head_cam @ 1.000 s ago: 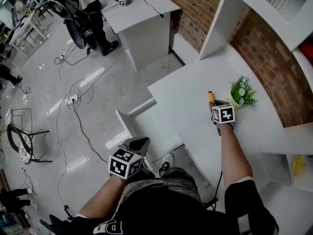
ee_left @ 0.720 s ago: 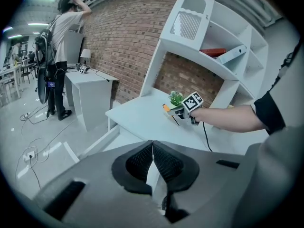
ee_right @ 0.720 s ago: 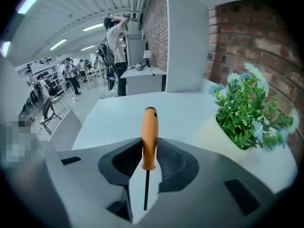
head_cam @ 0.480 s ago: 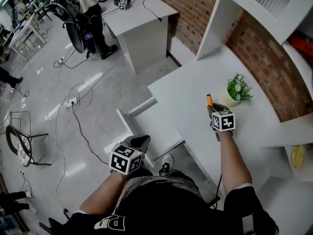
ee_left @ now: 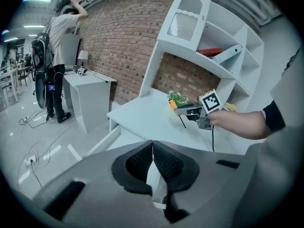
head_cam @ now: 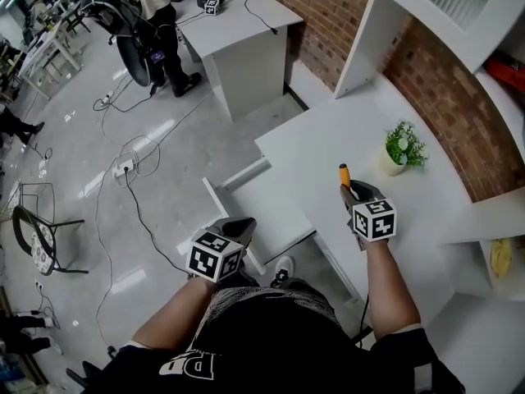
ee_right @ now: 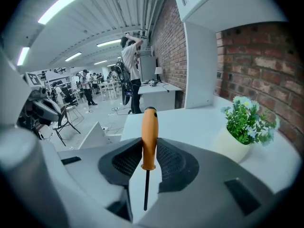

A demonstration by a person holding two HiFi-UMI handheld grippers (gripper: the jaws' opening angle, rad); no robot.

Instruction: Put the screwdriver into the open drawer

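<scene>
White desk (head_cam: 328,138) against brick wall. Head view: open drawer (head_cam: 267,208), nothing seen inside, lies left of and below right gripper (head_cam: 353,192); left gripper (head_cam: 236,225) sits at its front. Left gripper view: jaws clenched, empty. Right gripper view: we clamp screwdriver (ee_right: 149,137) by its handle, axis along jaws, tip rearward.

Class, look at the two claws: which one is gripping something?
The right claw, closed on the orange-handled screwdriver; the left claw has its jaws together with nothing between them.
</scene>
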